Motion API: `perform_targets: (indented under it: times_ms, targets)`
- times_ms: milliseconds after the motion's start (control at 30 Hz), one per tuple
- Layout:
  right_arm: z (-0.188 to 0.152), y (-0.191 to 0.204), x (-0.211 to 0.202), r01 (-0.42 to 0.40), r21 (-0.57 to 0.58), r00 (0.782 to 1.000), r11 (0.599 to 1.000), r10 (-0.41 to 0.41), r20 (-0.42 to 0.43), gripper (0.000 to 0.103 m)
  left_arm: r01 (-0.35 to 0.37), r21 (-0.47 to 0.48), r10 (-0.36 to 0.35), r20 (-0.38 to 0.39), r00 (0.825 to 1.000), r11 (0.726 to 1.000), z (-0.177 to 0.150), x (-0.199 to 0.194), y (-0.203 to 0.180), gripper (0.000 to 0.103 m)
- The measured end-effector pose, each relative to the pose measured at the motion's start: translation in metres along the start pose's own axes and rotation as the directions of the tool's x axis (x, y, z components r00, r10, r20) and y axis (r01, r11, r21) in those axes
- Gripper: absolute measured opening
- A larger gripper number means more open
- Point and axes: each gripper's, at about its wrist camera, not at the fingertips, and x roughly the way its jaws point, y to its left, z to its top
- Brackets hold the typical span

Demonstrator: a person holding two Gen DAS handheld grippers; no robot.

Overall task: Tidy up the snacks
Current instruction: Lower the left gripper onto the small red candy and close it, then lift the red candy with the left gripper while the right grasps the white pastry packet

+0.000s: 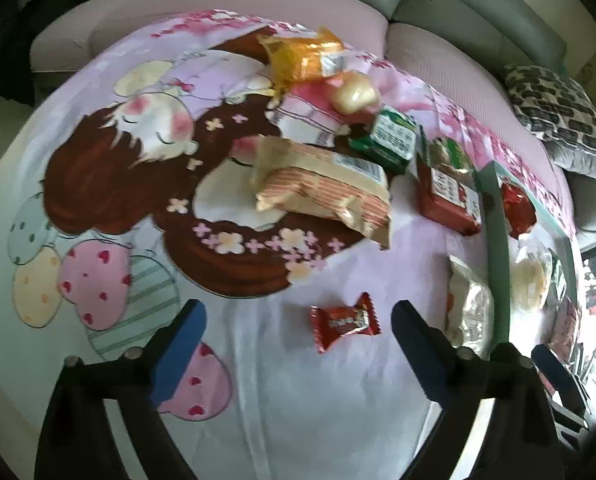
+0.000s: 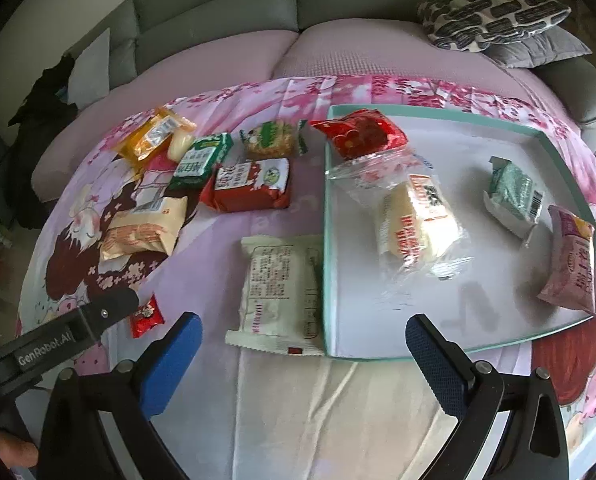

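Observation:
Several snack packets lie on a cartoon-print cloth. A small red candy (image 1: 344,322) lies just ahead of my open, empty left gripper (image 1: 298,316); it also shows in the right wrist view (image 2: 147,316). My right gripper (image 2: 304,330) is open and empty, just short of a white packet (image 2: 281,292) that lies against the left wall of a shallow teal-rimmed tray (image 2: 325,216). The tray holds a red packet (image 2: 360,132), a clear-wrapped cake (image 2: 414,220), a green-white packet (image 2: 514,196) and a pink packet (image 2: 570,260). The left gripper's finger (image 2: 97,312) shows in the right wrist view.
Left of the tray lie a beige striped packet (image 1: 322,188), a red packet (image 1: 448,196), a green packet (image 1: 390,140), an orange packet (image 1: 302,56) and a round bun (image 1: 354,92). A grey sofa (image 2: 217,12) with a patterned cushion (image 2: 490,12) stands behind.

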Motion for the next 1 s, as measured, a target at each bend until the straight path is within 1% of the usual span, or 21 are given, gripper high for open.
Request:
perform_targets:
  times_ms: [33, 133, 200, 267, 300, 433, 500, 567, 600, 633, 700, 867, 1000]
  targets:
    - [0.000, -0.001, 0.000, 0.000, 0.004, 1.000, 1.000, 0.000, -0.002, 0.103, 0.012, 0.004, -0.012, -0.006, 1.000, 1.000, -0.001, 0.001, -0.001, 0.084]
    - [0.001, -0.006, 0.002, 0.003, 0.018, 1.000, 1.000, -0.003, -0.005, 0.103, 0.041, 0.017, -0.041, -0.027, 0.999, 0.999, -0.002, 0.006, -0.008, 0.074]
    - [0.002, -0.008, 0.002, 0.005, 0.026, 1.000, 1.000, -0.005, -0.005, 0.103, 0.051, 0.036, -0.049, -0.039, 0.998, 0.998, -0.002, 0.009, -0.014, 0.068]
    - [0.002, -0.010, 0.003, 0.005, 0.032, 1.000, 0.999, -0.005, -0.006, 0.103, 0.055, 0.055, -0.052, -0.051, 0.997, 0.997, -0.002, 0.012, -0.019, 0.066]
    - [0.003, -0.010, 0.003, 0.005, 0.035, 1.000, 0.999, -0.005, -0.007, 0.103, 0.058, 0.065, -0.054, -0.059, 0.997, 0.996, -0.003, 0.014, -0.022, 0.061]
    - [0.003, -0.011, 0.003, 0.001, 0.039, 1.000, 0.999, -0.001, -0.006, 0.103, 0.040, 0.096, -0.032, -0.082, 0.996, 0.995, -0.004, 0.021, -0.029, 0.048]
    - [0.004, -0.013, 0.003, -0.001, 0.045, 1.000, 0.999, 0.001, -0.006, 0.103, 0.032, 0.109, -0.022, -0.085, 0.996, 0.994, -0.004, 0.023, -0.033, 0.044]
    - [0.004, -0.013, 0.003, -0.003, 0.052, 1.000, 0.999, 0.003, -0.007, 0.103, 0.026, 0.124, -0.015, -0.085, 0.996, 0.992, -0.007, 0.023, -0.033, 0.042]
    - [0.004, -0.014, 0.003, -0.004, 0.054, 1.000, 0.999, 0.004, -0.007, 0.103, 0.023, 0.130, -0.012, -0.086, 0.996, 0.991, -0.007, 0.023, -0.034, 0.036]
    - [0.004, -0.015, 0.003, -0.005, 0.057, 1.000, 0.998, 0.005, -0.007, 0.103, 0.021, 0.137, -0.010, -0.085, 0.996, 0.990, -0.008, 0.023, -0.034, 0.027]
    - [0.004, -0.015, 0.003, -0.007, 0.061, 1.000, 0.998, 0.007, -0.006, 0.103, 0.015, 0.145, -0.004, -0.078, 0.997, 0.989, -0.009, 0.023, -0.035, 0.022]
    - [0.005, -0.018, 0.003, -0.013, 0.071, 1.000, 0.997, 0.013, -0.008, 0.103, -0.006, 0.171, 0.018, -0.068, 0.998, 0.985, -0.006, 0.027, -0.043, 0.021]
    - [0.005, -0.018, 0.004, -0.022, 0.073, 1.000, 0.997, 0.022, -0.004, 0.102, -0.015, 0.162, 0.024, -0.056, 0.998, 0.987, -0.001, 0.025, -0.041, 0.021]
